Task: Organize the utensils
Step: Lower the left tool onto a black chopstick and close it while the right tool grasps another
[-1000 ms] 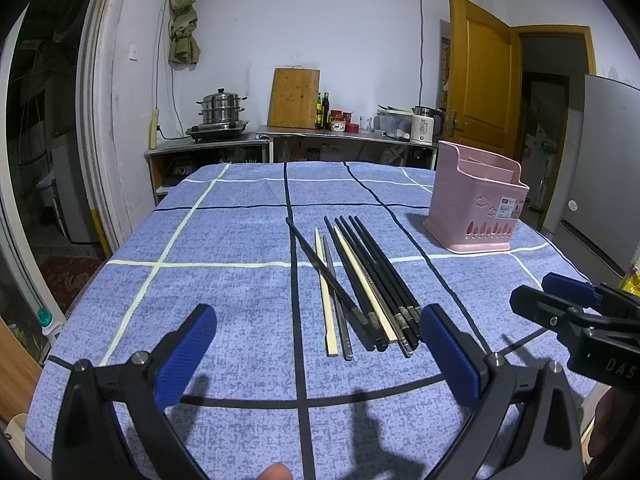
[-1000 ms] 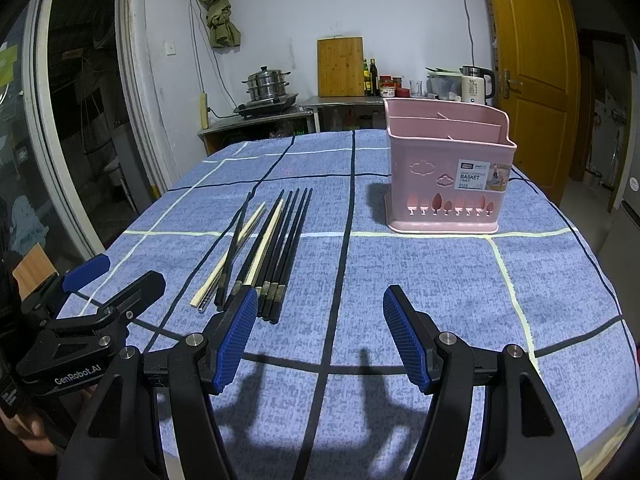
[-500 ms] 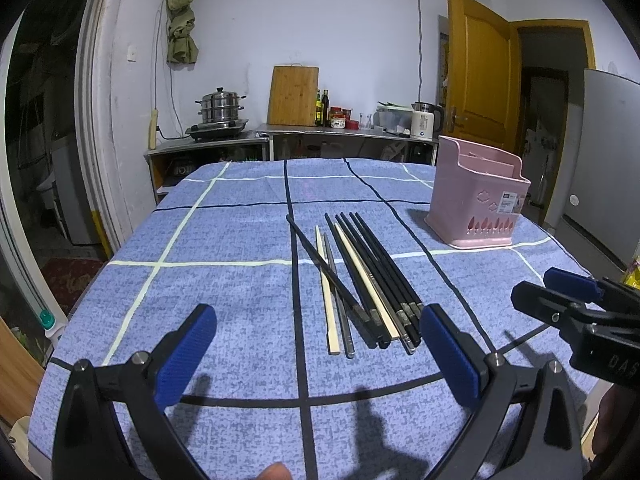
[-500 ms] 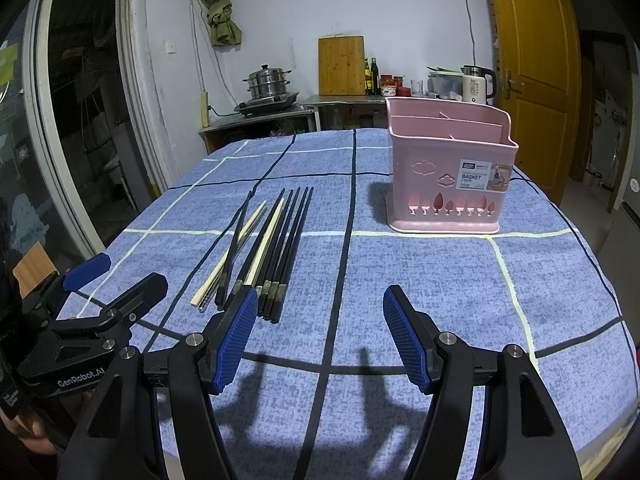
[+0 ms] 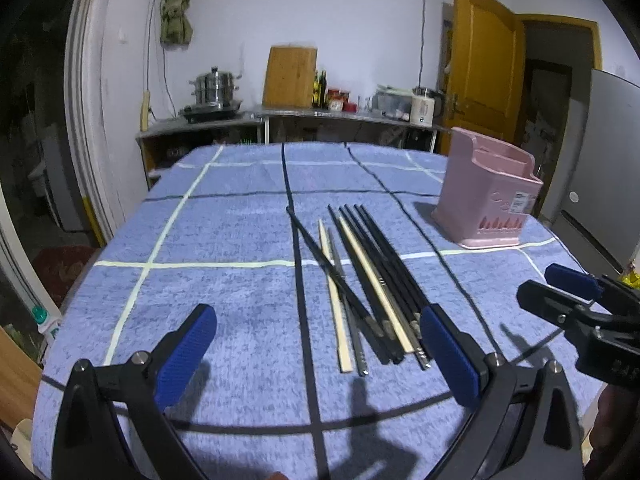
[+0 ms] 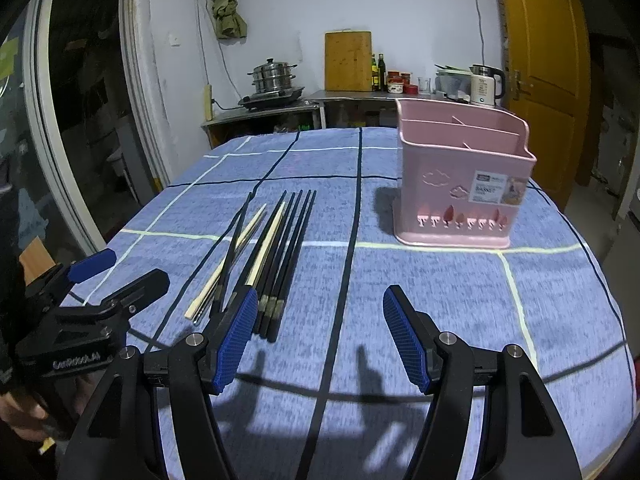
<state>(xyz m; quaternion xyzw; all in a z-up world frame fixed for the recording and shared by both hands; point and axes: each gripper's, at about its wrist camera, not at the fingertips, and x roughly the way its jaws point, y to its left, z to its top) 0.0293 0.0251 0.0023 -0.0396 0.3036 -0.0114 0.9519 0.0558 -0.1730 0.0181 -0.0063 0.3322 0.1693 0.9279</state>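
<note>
While both grippers (image 5: 316, 344) (image 6: 320, 338) are held wide open and empty, chopsticks (image 5: 372, 280) are seen ahead, ends by the left gripper's right finger (image 5: 448, 354).

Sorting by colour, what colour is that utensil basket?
Pink basket, clearest in the right wrist view.

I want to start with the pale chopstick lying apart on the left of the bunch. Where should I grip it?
Probably at the near end of the pale chopstick, coming from above with the left gripper, fingers straddling its width. It lies flat on the cloth; farther up, a black chopstick crosses over it, and a grey one lies close alongside.
</note>
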